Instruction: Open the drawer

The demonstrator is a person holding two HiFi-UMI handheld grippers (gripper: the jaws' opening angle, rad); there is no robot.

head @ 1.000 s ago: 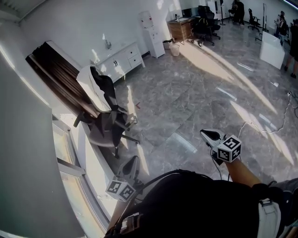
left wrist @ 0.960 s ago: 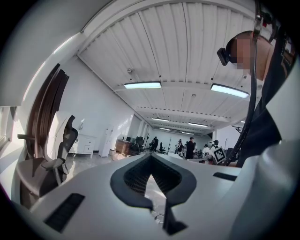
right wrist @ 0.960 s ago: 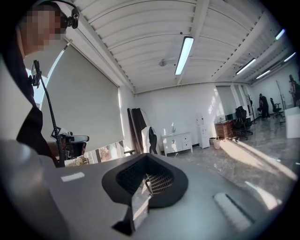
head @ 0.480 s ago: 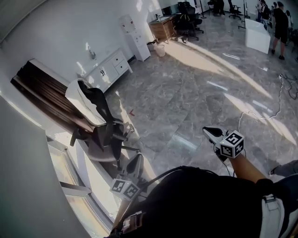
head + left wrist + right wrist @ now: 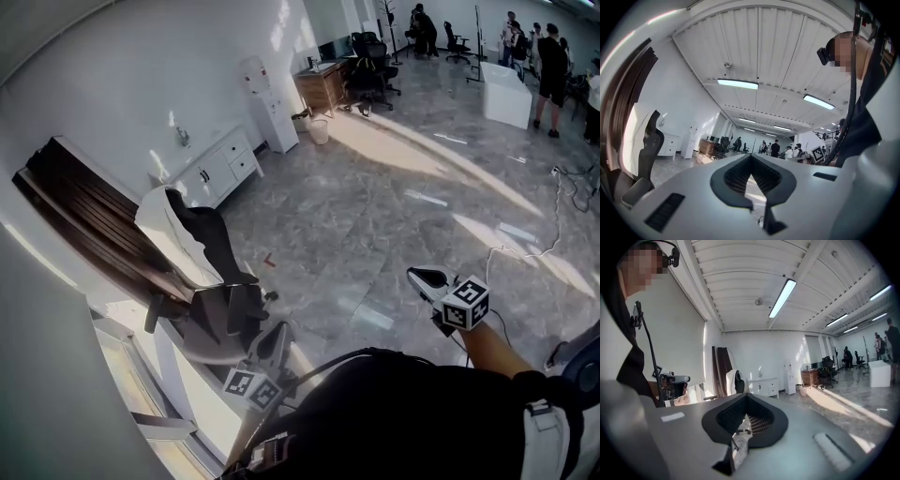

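A low white cabinet with drawers (image 5: 217,169) stands against the far wall; it also shows small in the left gripper view (image 5: 669,144) and in the right gripper view (image 5: 762,386). Both grippers are held level in the air, far from it, over the grey floor. The left gripper (image 5: 273,343) is shut with nothing between its jaws, whose tips meet (image 5: 751,158). The right gripper (image 5: 421,277) also looks shut and empty, its tips together (image 5: 746,398).
An office chair draped with a white garment (image 5: 199,264) stands close at the left by a window ledge (image 5: 178,394). A water dispenser (image 5: 268,105), a wooden desk (image 5: 323,86), a white block (image 5: 506,94), standing people (image 5: 549,66) and a floor cable (image 5: 555,220) lie beyond.
The whole view has shifted: the cabinet and chair have slid down and left in the head view. Both grippers have been carried along and stay shut.
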